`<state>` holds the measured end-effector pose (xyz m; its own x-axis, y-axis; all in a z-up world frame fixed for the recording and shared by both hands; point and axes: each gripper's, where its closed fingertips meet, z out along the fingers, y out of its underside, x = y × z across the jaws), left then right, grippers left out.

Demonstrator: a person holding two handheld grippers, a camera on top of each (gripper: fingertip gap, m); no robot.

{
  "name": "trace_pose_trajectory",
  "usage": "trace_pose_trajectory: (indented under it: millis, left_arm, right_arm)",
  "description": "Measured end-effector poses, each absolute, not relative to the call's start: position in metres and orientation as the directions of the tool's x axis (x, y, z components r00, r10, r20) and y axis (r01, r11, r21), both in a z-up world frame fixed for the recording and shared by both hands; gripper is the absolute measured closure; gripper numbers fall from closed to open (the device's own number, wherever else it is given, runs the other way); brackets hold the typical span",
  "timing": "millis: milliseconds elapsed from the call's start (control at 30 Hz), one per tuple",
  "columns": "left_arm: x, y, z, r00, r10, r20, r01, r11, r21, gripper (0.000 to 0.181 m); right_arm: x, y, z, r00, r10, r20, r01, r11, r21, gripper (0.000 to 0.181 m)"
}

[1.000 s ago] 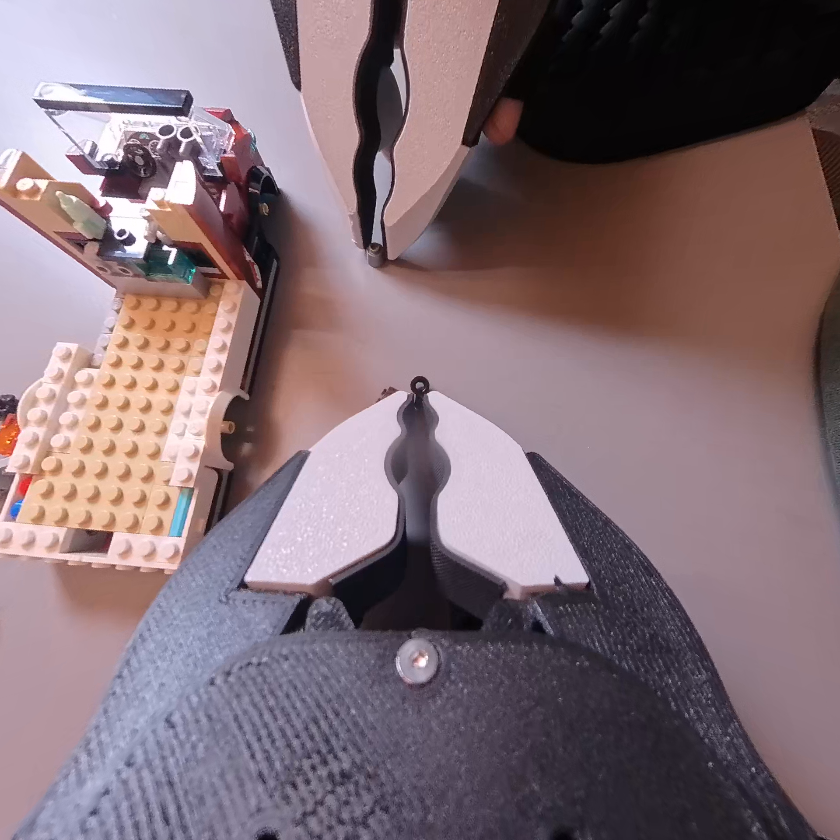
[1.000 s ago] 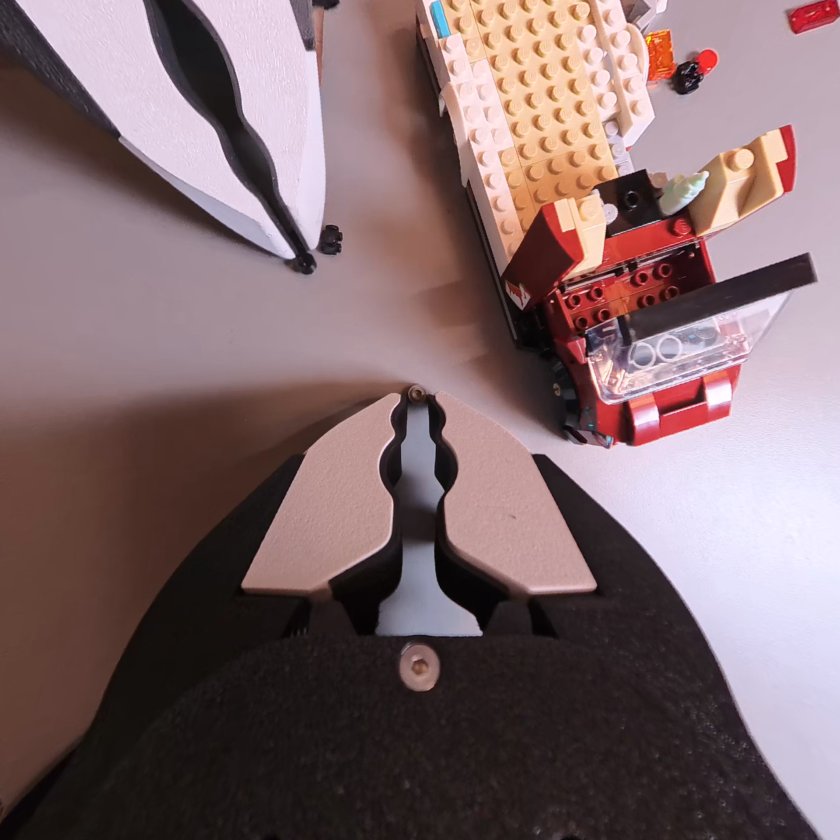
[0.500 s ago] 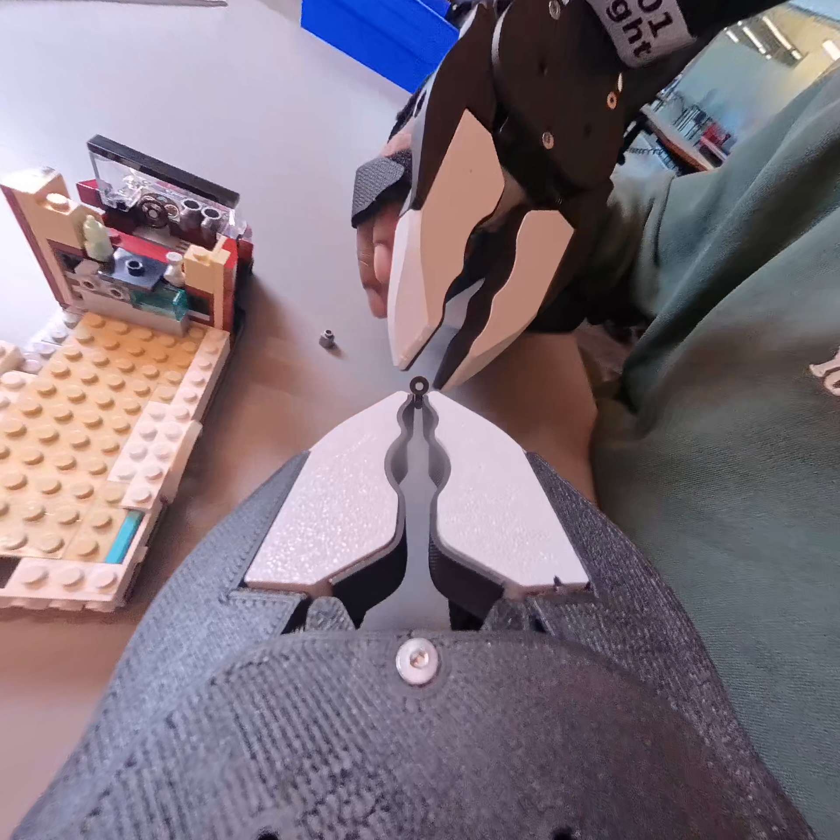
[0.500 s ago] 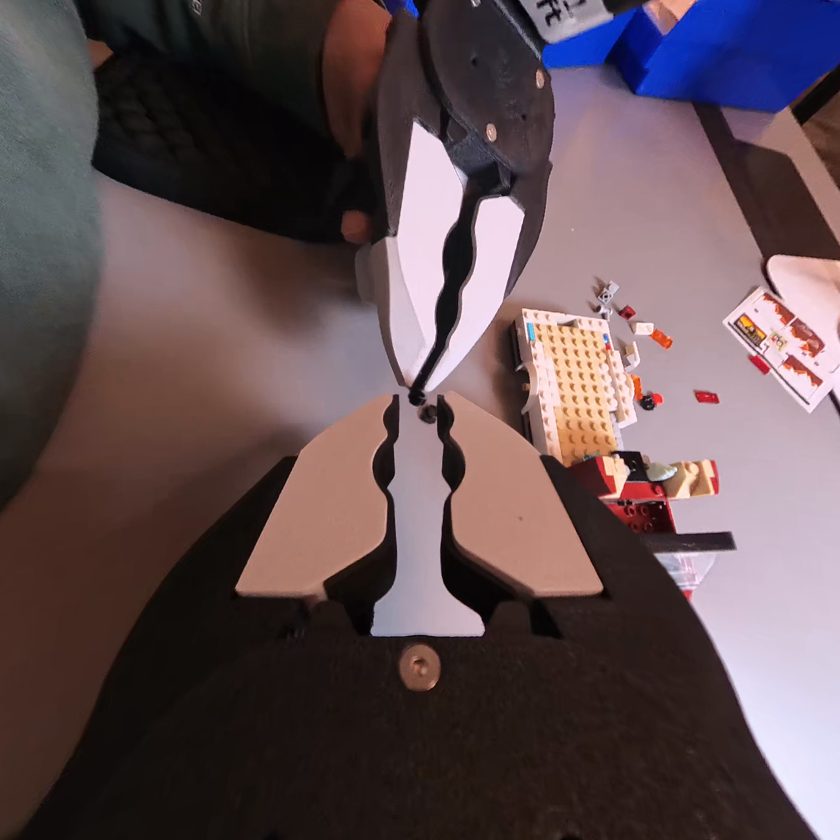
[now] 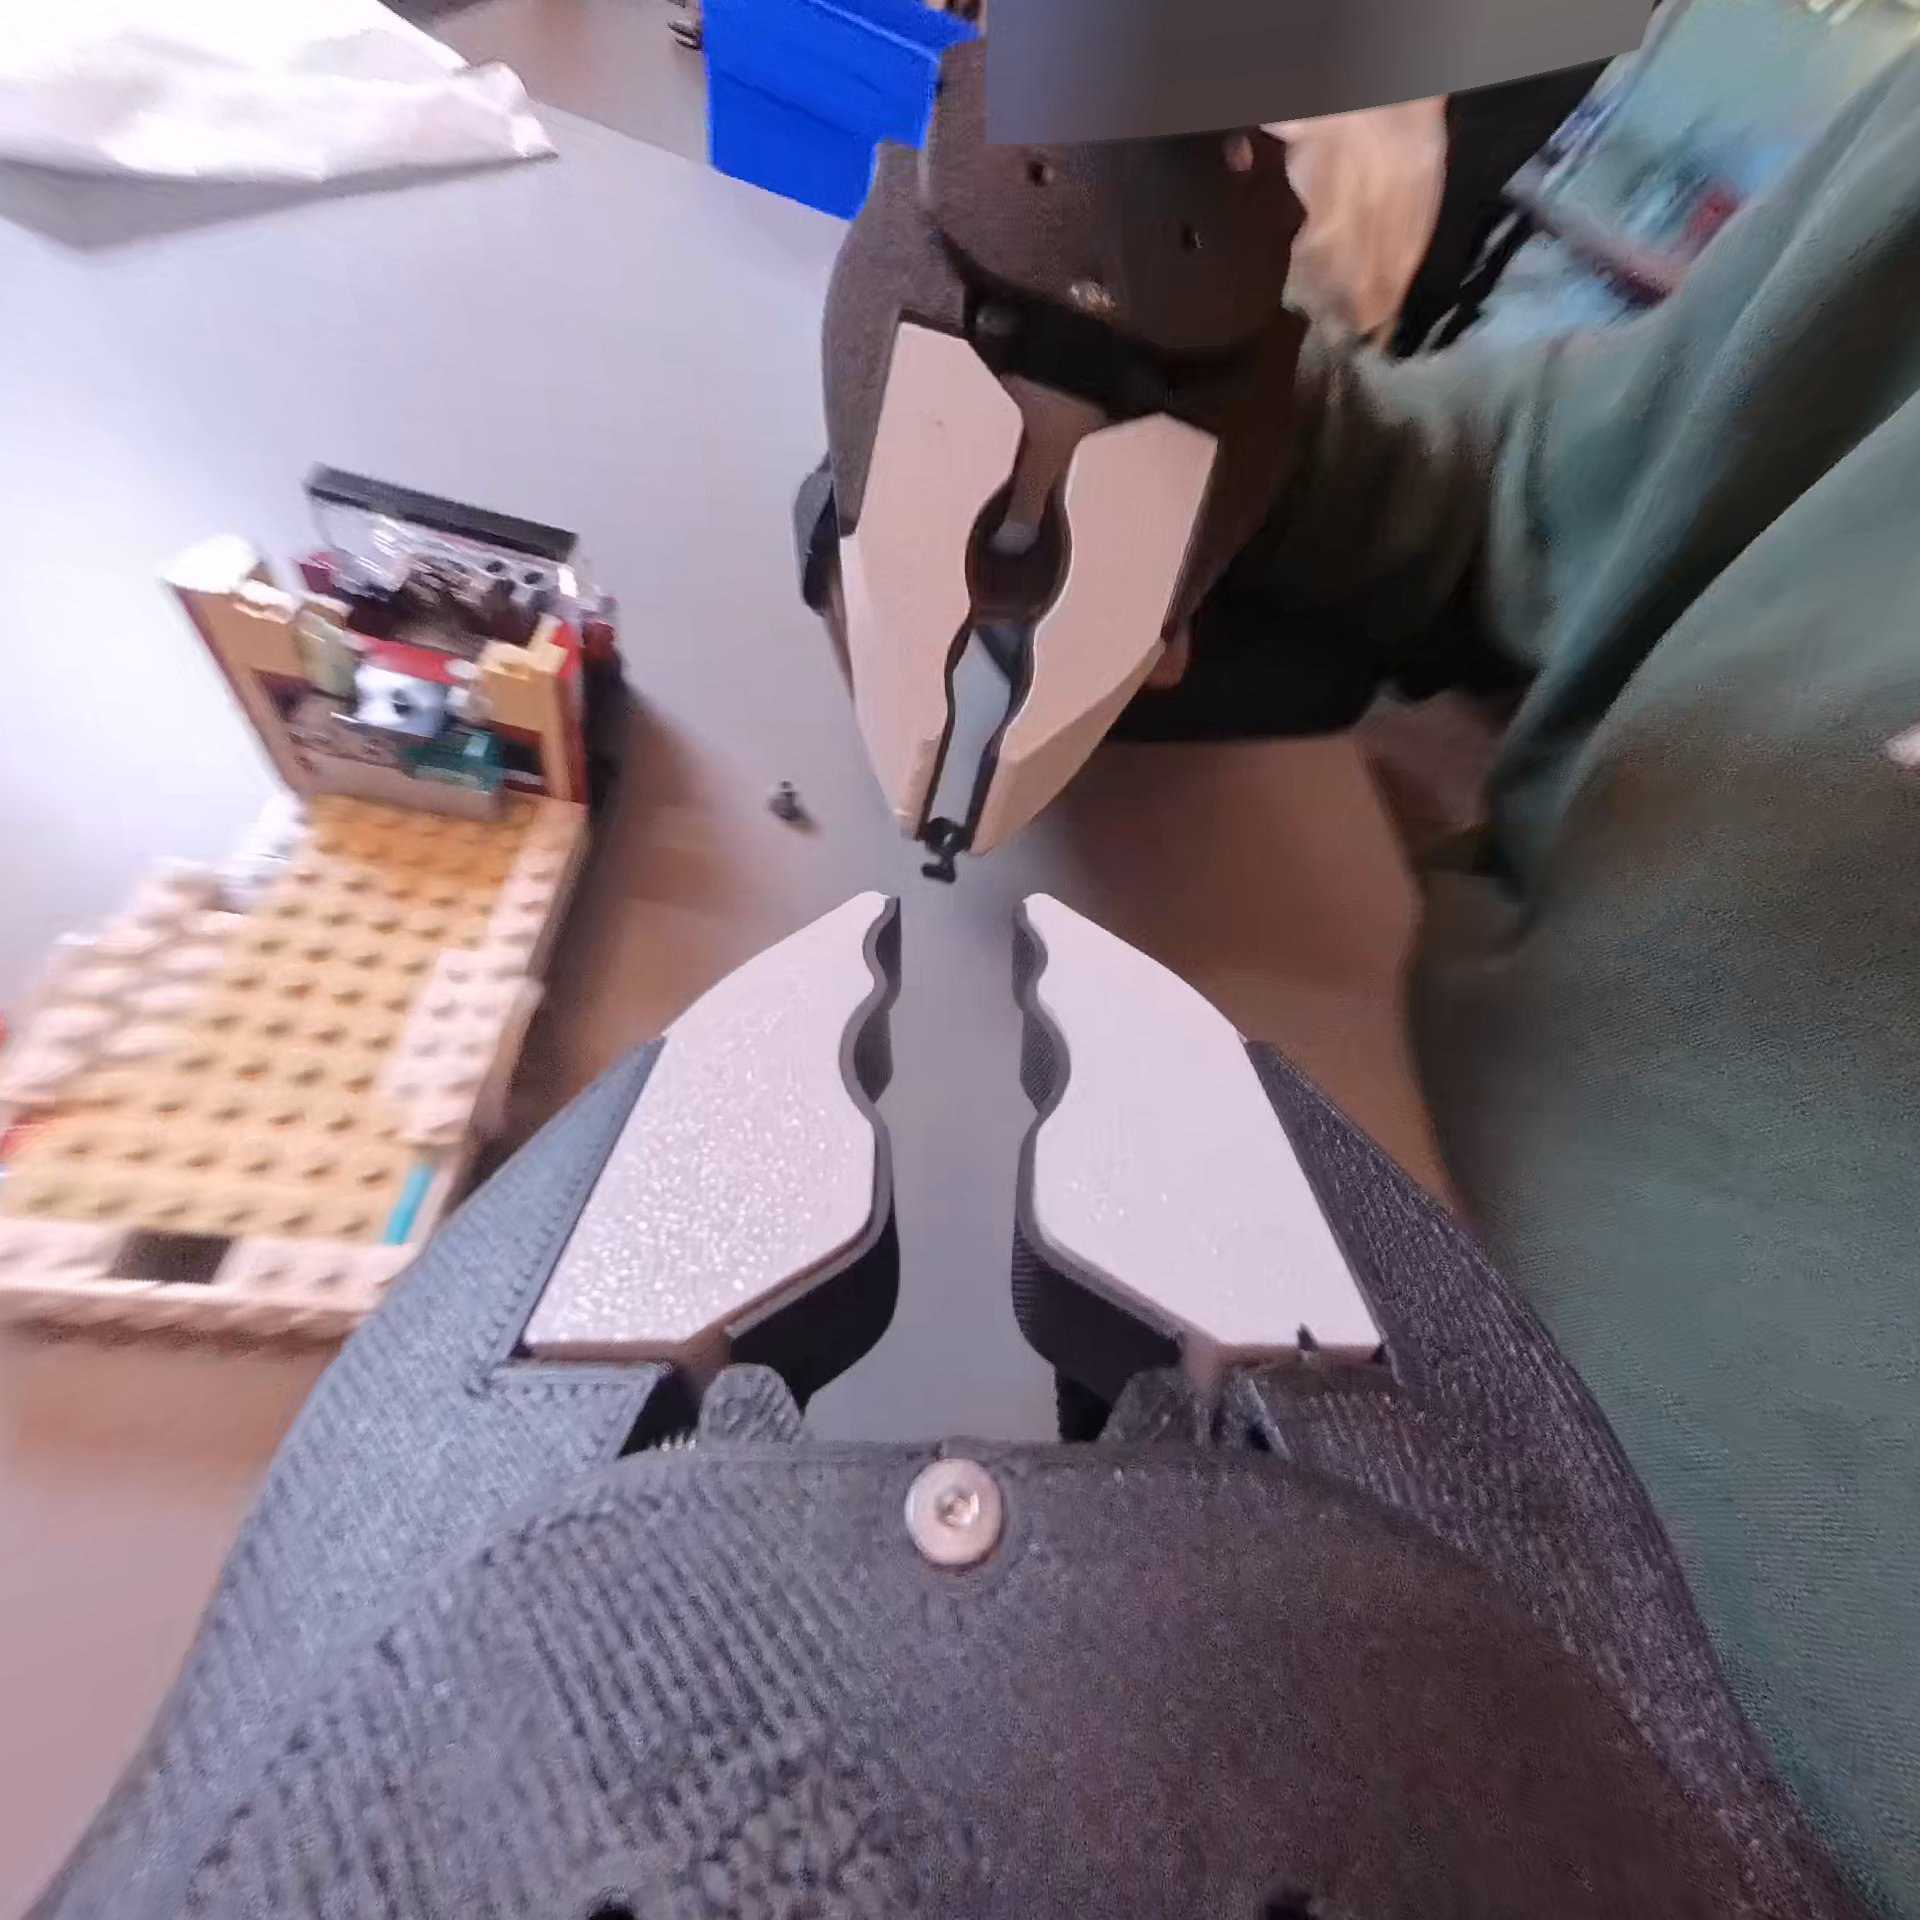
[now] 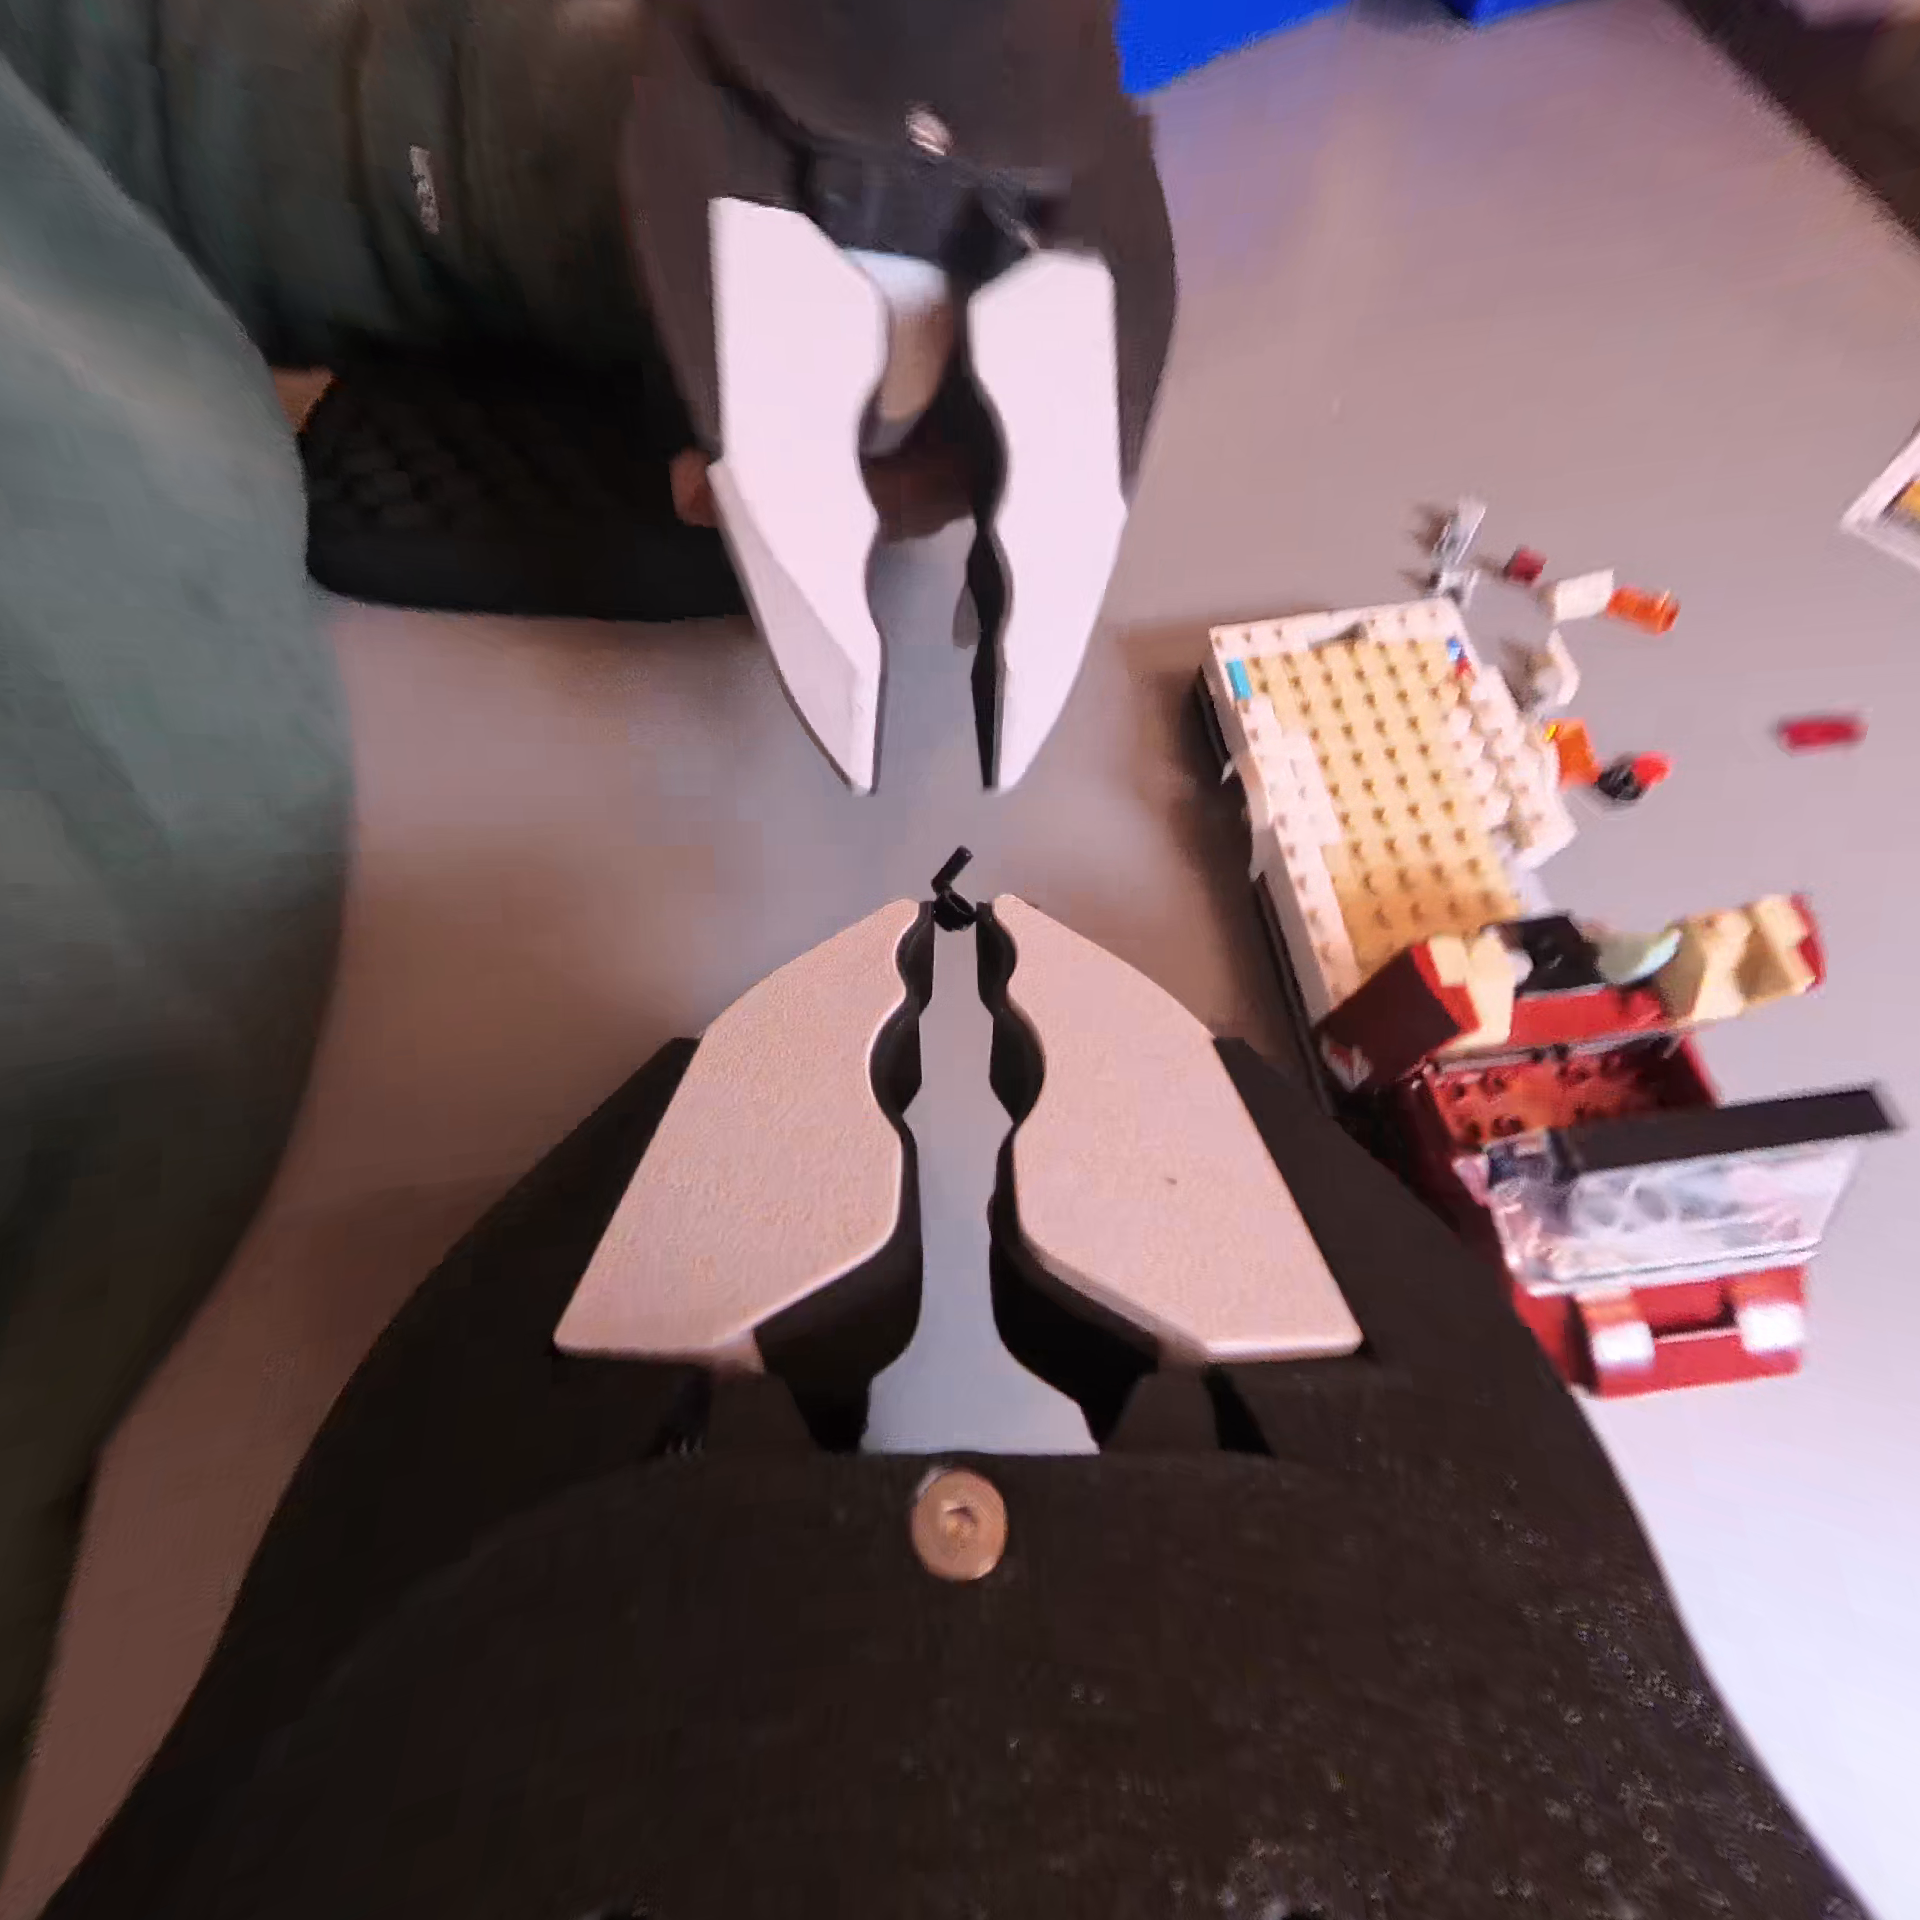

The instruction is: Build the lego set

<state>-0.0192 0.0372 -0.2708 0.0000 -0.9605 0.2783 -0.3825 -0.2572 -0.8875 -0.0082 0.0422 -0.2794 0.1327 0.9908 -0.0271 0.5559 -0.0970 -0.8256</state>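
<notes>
The lego build, a tan studded deck (image 5: 239,1018) with a dark red cab and clear windscreen (image 6: 1621,1195), lies on the grey table. My right gripper (image 6: 961,920) is shut on a small black piece (image 6: 951,896) at its fingertips, held above the table. In the left wrist view the right gripper (image 5: 951,831) points at me with the black piece (image 5: 940,850) at its tip. My left gripper (image 5: 958,914) is open and empty, tip to tip with the right one and just short of the piece. It also shows in the right wrist view (image 6: 930,779). A tiny dark piece (image 5: 787,802) lies on the table beside the cab.
Several loose small pieces (image 6: 1642,608) and a red piece (image 6: 1823,730) lie beyond the build. A blue bin (image 5: 821,114) and a white sheet (image 5: 239,114) sit at the far side. The person's green sleeve (image 5: 1714,935) fills the right. The tips of both grippers are at nearly the same place. The tan studded deck (image 5: 239,1018) lies around 11 cm away from my left fingertips. Seen from the right wrist view (image 6: 1413,757) as well.
My left gripper has opened and let go of the small black piece. My right gripper has closed on that piece. Both grippers have lifted and tilted toward each other.
</notes>
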Motion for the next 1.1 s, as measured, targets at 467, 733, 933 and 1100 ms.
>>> trace_pose_trajectory:
  millis: [467, 733, 933, 1100]
  left_arm:
    - [-0.019, 0.041, -0.267, 0.034, -0.873, -0.487, -0.486, 0.411, -0.771, 0.174]
    - [-0.02, 0.042, -0.269, 0.006, -0.768, -0.641, -0.523, 0.544, -0.656, 0.175]
    - [-0.021, 0.041, -0.271, -0.015, -0.734, -0.678, -0.534, 0.58, -0.616, 0.176]
    - [-0.021, 0.042, -0.268, 0.008, -0.769, -0.639, -0.516, 0.544, -0.661, 0.178]
  right_arm:
    - [-0.022, 0.039, -0.272, 0.144, 0.667, -0.731, 0.317, -0.731, -0.604, 0.174]
    - [-0.024, 0.038, -0.27, 0.097, 0.534, -0.84, 0.274, -0.826, -0.493, 0.174]
    - [-0.026, 0.036, -0.271, 0.077, 0.49, -0.868, 0.273, -0.848, -0.454, 0.174]
    - [-0.026, 0.037, -0.266, 0.055, 0.507, -0.86, 0.258, -0.839, -0.479, 0.172]
